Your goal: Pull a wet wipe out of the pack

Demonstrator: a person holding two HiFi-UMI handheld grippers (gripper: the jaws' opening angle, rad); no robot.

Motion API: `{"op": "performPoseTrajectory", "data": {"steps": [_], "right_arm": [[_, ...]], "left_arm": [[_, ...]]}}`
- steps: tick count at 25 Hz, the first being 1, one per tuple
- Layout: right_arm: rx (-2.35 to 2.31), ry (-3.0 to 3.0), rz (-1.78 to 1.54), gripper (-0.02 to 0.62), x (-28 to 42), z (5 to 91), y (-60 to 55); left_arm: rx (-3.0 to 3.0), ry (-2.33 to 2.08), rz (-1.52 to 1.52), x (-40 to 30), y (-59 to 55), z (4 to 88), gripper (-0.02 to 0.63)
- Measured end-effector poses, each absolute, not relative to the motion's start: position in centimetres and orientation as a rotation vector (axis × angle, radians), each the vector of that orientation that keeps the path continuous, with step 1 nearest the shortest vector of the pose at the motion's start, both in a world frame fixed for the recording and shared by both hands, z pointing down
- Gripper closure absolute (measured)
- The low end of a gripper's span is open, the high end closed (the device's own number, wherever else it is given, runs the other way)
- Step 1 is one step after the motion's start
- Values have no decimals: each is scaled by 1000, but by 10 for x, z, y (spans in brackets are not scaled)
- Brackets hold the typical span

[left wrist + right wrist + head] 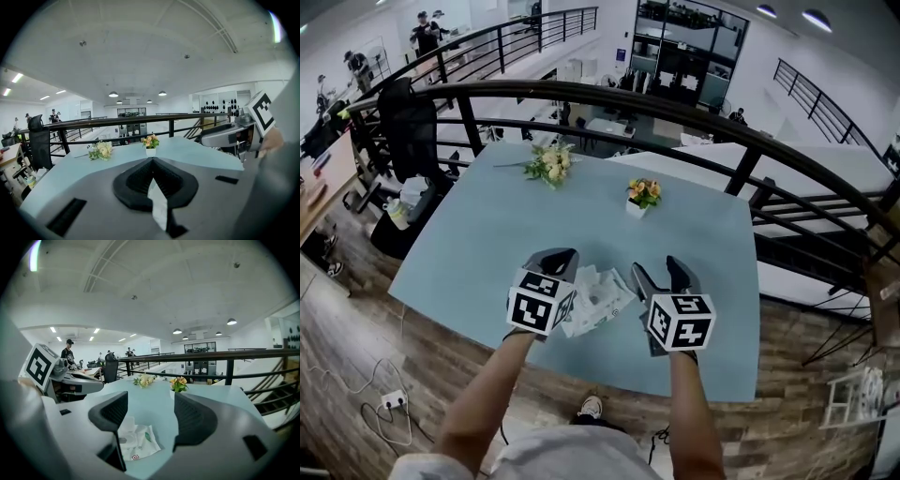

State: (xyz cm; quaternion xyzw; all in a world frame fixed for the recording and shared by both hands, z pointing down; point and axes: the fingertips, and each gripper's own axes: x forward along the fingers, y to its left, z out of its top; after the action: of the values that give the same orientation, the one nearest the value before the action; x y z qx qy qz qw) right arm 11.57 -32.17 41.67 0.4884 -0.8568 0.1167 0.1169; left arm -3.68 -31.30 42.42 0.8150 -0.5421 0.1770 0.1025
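Note:
The wet wipe pack (600, 302) lies white and crumpled on the light blue table (581, 220), between my two grippers. My left gripper (563, 255) is just left of it, shut on a white wipe strip (158, 204) that hangs out between its black fingers (136, 180). From the left gripper view the pack itself is hidden. My right gripper (659, 270) stands open just right of the pack, nothing between its pads. In the right gripper view, the pack (137, 442) lies below and in front of the left finger (110, 416) of the right gripper (150, 405).
A small white pot of orange flowers (643, 195) and a loose bouquet (549, 164) sit toward the table's far edge. A black railing (675, 103) curves behind the table, with a drop to a lower floor beyond. An office chair (408, 122) stands at the far left.

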Motion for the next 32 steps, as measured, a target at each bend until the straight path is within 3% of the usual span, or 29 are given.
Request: {"op": "performPoseTrajectory", "data": {"steps": [18, 32], "right_arm": [[1418, -2525, 358, 303, 135, 419, -371], [1451, -2499, 356, 304, 97, 421, -372]], "left_arm": [[2391, -1631, 556, -24, -360, 423, 611], [2424, -1591, 547, -62, -363, 426, 611]]}}
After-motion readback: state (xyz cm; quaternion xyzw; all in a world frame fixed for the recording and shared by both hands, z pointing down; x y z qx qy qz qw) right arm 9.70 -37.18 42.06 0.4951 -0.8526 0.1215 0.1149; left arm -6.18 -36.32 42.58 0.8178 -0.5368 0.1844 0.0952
